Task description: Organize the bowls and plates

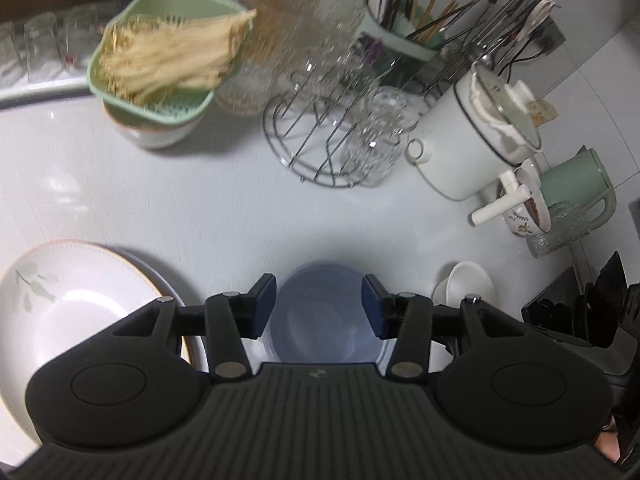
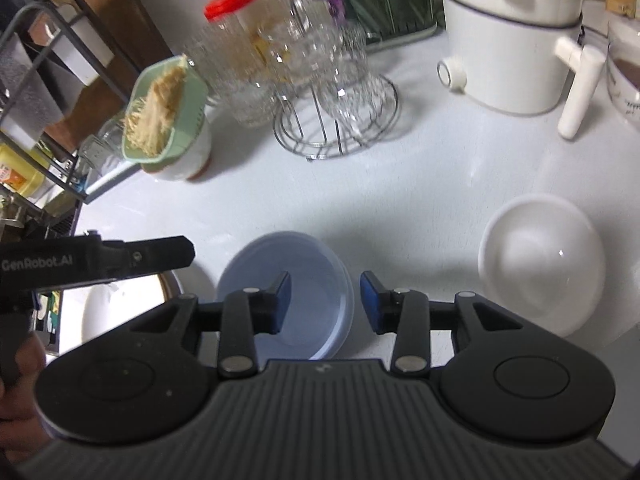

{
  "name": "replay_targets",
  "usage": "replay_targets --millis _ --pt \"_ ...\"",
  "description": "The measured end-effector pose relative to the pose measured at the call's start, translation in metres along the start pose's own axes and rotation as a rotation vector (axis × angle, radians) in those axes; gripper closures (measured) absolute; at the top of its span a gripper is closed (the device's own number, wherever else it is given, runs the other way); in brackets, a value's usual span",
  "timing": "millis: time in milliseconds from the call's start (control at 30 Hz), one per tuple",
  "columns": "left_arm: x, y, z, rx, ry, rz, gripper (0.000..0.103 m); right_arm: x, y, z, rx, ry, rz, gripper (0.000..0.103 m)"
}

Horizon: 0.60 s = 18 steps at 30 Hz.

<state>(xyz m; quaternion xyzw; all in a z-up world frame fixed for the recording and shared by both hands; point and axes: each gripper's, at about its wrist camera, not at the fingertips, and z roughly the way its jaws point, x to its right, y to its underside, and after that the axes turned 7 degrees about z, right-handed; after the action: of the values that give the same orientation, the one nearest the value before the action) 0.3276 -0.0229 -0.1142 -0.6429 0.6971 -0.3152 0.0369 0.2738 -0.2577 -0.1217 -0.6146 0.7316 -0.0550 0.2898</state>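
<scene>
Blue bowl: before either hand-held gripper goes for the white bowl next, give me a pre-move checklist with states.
1. Left hand-held gripper free of load: ok, pads apart, touching nothing.
2. Right hand-held gripper free of load: ok, nothing gripped.
3. Blue bowl set down upright on the counter: ok.
4. White bowl upright and unobstructed: ok.
5. White bowl empty: ok.
6. Flowered plate sitting stably: cannot tell, partly hidden.
</scene>
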Motion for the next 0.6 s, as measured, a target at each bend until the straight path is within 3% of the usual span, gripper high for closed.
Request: replay_targets --millis 600 --pt "0.041 -0.017 -0.030 0.083 -0.015 0.181 0.049 -0.006 -0.011 -0.057 0.257 0.004 -0.046 0.062"
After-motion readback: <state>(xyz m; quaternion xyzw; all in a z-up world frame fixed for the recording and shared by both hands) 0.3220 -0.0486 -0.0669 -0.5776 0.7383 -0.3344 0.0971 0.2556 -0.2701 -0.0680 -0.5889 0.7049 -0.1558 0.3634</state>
